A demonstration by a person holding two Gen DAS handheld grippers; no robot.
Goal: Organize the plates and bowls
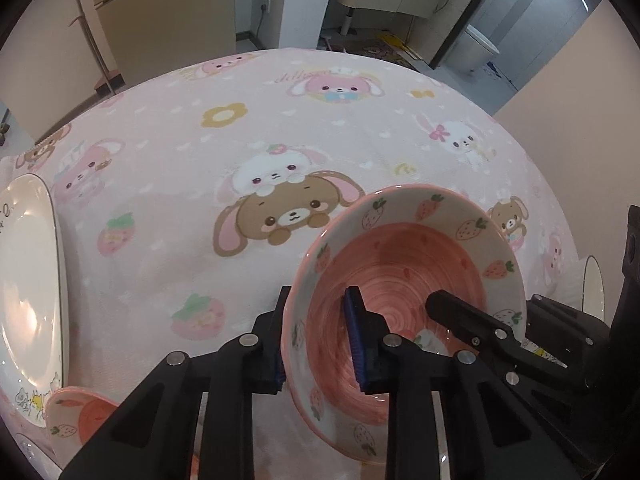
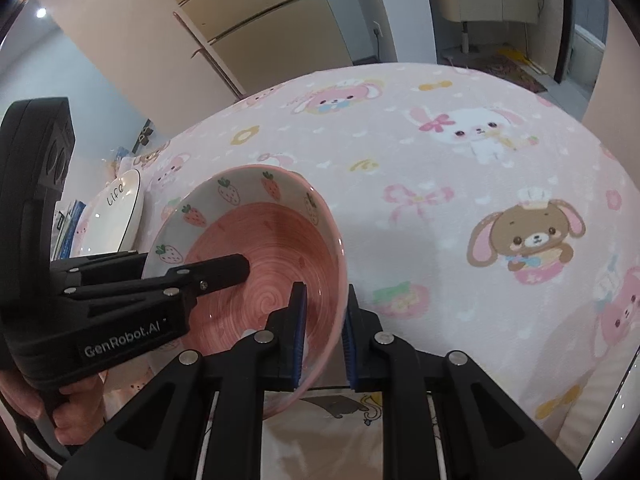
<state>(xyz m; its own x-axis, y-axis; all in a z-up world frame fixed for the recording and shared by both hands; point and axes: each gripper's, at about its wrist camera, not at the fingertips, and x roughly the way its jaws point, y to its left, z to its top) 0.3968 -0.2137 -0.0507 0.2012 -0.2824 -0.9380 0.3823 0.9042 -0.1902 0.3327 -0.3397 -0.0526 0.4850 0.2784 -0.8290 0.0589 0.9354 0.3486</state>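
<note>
A pink strawberry bowl (image 1: 404,280) is held above the table between both grippers. My left gripper (image 1: 320,344) has its jaws on either side of the bowl's left rim and is shut on it. My right gripper (image 2: 324,336) is shut on the bowl's right rim (image 2: 336,280); its finger shows inside the bowl in the left wrist view (image 1: 460,312). A white plate (image 1: 28,296) lies at the far left. A second strawberry bowl (image 1: 76,416) sits below it. The white plate reading "Life" also shows in the right wrist view (image 2: 120,208).
The table (image 1: 280,128) wears a pink cartoon bunny cloth. Another white plate's edge (image 1: 592,284) shows at the right. A plate with a cartoon print (image 2: 340,432) lies under the right gripper. A fridge and cabinets stand beyond the far edge.
</note>
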